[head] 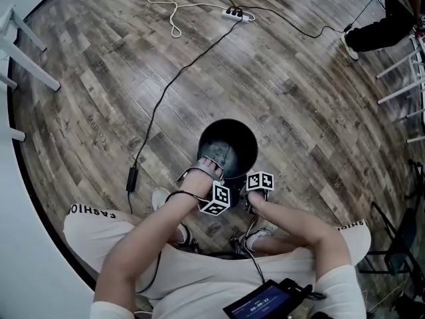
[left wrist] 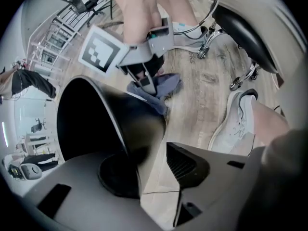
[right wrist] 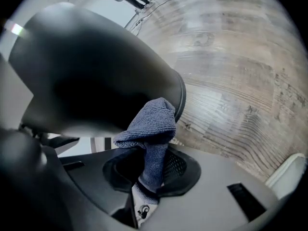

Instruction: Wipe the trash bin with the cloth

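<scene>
Black and upright, the trash bin [head: 238,133] stood on the wooden floor [head: 299,78] just in front of your shoes, with both grippers at its near side. Your right gripper [right wrist: 149,170] had its jaws clenched on the blue-grey cloth [right wrist: 153,126], whose bunched free end lay against the outside of the bin's wall, just below the rim. Your left gripper [left wrist: 144,170] straddled the rim, the wall running between its jaws, yet the jaws stood apart. A strip of floor showed between the outer pad and the wall, so I judge that it was released and not gripping the bin. The step in hand looked like wiping the outer wall on the side nearest you, early in the job, since only that patch lay under the cloth. The next move called for pressing the cloth flat and sweeping it along the wall. A bin this light could slide or tip under that push, so you would have wanted the left jaws closed on the rim first.
</scene>
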Demonstrator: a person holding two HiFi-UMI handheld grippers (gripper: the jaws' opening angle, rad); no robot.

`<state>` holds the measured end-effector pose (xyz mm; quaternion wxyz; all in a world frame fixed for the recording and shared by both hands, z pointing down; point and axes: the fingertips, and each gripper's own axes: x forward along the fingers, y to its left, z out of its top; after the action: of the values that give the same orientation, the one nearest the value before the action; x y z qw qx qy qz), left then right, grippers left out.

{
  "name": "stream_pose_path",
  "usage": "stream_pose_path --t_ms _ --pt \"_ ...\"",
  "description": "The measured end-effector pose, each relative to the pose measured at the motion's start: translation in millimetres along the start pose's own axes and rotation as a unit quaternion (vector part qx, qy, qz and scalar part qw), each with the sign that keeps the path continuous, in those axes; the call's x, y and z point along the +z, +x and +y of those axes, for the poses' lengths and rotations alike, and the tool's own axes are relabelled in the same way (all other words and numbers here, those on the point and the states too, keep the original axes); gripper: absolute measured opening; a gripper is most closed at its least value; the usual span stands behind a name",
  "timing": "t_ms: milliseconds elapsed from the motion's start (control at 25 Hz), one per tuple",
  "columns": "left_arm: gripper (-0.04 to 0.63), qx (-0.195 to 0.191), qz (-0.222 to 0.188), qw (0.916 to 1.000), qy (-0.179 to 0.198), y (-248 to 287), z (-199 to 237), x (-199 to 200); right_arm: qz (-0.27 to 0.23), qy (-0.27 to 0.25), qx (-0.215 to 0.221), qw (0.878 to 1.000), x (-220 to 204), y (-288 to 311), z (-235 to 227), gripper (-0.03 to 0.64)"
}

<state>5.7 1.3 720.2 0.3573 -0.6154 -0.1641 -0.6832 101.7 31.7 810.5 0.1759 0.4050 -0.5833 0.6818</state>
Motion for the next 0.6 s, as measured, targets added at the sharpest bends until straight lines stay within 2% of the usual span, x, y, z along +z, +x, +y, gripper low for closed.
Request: stream_pose_path --t_ms 120,360,400,480,600 --pt "0.181 -0.003 -0.001 0.9999 -0.014 -2.8 2.2 -12.4 0.019 -0.030 0.015 0.999 -15.1 -31.7 29.0 0.074" --pt "0.179 0.045 0.021 0.9987 0.008 1.2 7.9 -22.6 0.004 -0.080 0.045 0.996 -23.2 -91.6 84.4 0.074" --pt "0.174 0.050 0.022 0.9985 0.010 1.3 8.5 -22.2 -0.001 -0.086 0.051 0.995 -22.2 -99.2 93.8 0.074" --pt "0.121 0.056 0.024 0.9981 0.015 0.8 10.4 -21.9 -0.012 -0.096 0.062 0.993 -18.1 -111.9 110.9 0.074" --pt "0.106 0.053 0.028 0.9978 0.026 0.0 10.4 -21.9 -0.023 -0.103 0.073 0.992 -10.6 -122.1 127.9 0.074"
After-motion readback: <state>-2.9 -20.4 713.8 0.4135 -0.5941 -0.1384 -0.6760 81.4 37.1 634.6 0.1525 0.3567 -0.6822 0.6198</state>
